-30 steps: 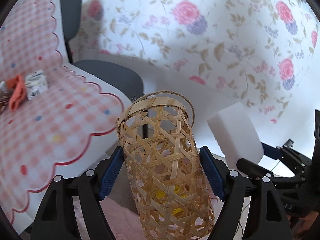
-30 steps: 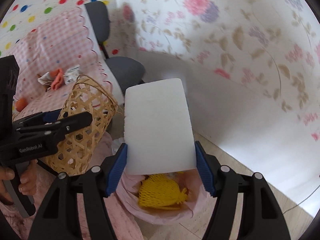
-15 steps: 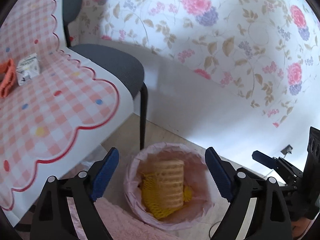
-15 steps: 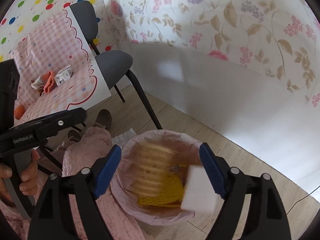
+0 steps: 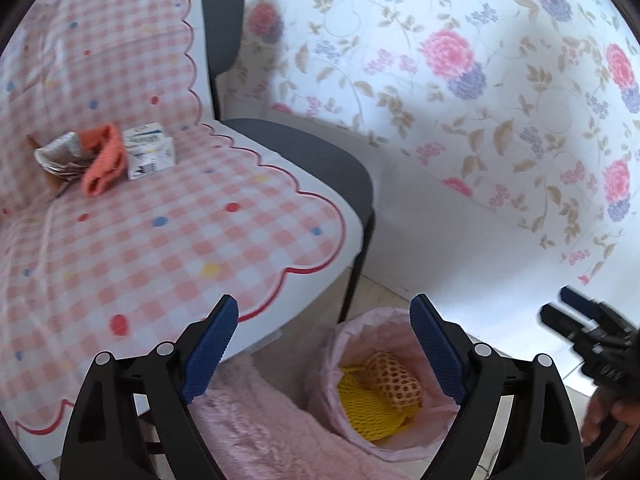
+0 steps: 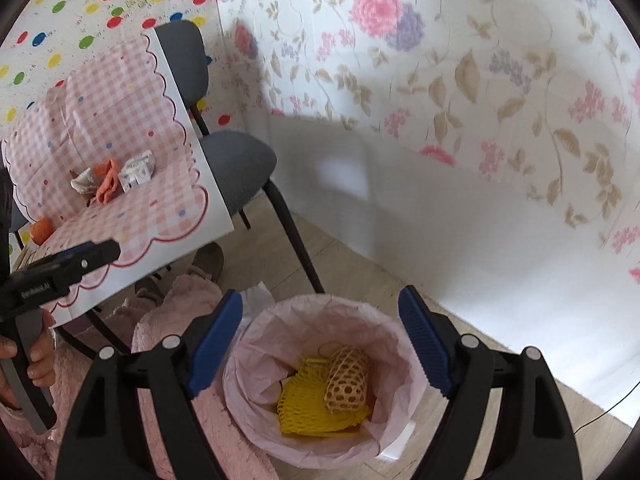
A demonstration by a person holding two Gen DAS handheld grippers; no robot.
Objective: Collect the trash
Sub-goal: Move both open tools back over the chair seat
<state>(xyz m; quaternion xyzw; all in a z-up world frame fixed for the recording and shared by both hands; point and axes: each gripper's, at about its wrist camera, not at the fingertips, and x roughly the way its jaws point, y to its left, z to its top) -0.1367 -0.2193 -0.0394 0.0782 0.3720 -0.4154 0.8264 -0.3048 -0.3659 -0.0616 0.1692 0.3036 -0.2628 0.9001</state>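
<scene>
Above the bin (image 6: 256, 364), both claws (image 5: 324, 354) (image 6: 320, 344) gape wide, gripping nothing

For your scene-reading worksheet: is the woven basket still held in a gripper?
No: the woven basket lies inside the pink-lined bin, on yellow netting.

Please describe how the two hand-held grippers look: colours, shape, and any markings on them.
Both are alike: the left hand-held gripper and the right hand-held gripper have black plastic arms with silver rivets and two blue ribbed pads. White lettering marks the side of the left one, too blurred to read. No cables or sleeves are visible.
</scene>
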